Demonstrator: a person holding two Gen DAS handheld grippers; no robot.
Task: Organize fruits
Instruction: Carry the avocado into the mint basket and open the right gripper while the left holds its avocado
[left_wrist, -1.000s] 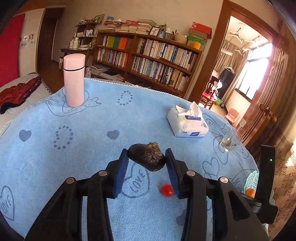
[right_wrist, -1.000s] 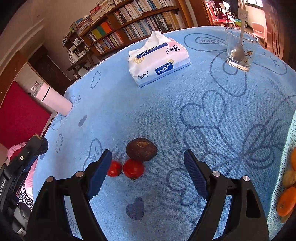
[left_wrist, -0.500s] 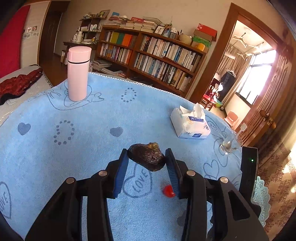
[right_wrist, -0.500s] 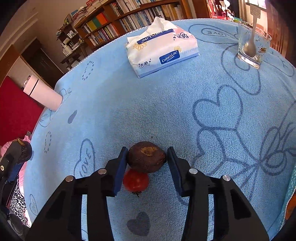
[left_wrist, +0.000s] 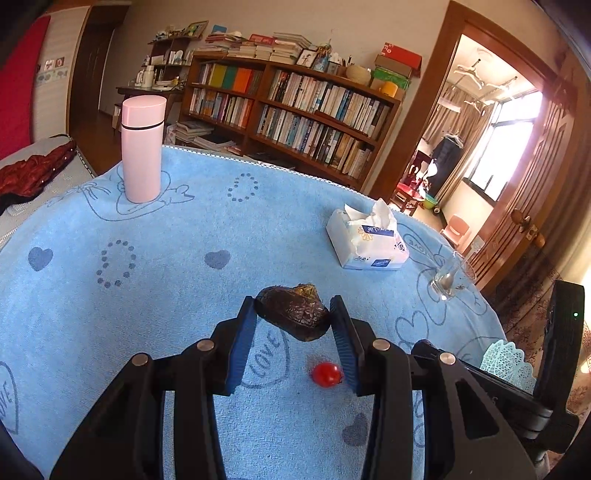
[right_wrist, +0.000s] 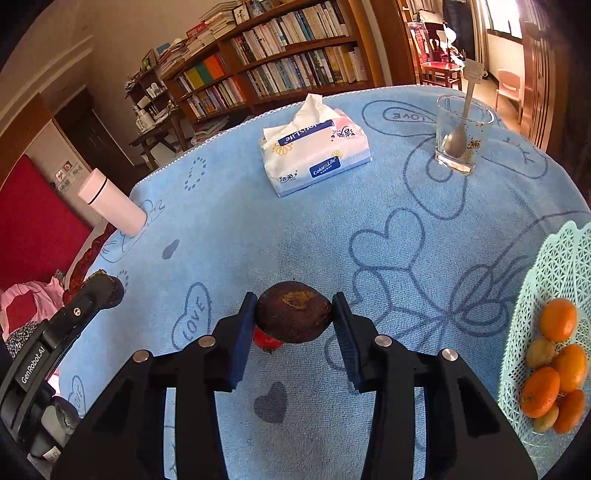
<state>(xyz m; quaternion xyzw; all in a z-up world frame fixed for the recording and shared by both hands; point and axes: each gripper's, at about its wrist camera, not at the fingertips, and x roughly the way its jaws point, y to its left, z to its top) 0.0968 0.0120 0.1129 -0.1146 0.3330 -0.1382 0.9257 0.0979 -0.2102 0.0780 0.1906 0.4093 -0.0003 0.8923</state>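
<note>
Bright daylight floods from the window (left_wrist: 506, 147), blown out there; sharp pictures, fisheye bending, dark corners

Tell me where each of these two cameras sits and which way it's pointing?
Left wrist: sits on the left gripper, looking along its fingers across the blue tablecloth toward the bookshelf; the gripper grips a wrinkled dark fruit.
Right wrist: sits on the right gripper, looking down toward the tissue pack; it grips a round dark fruit near the fruit basket.
Shared: pink bottle, tissue pack, glass with spoon.
</note>
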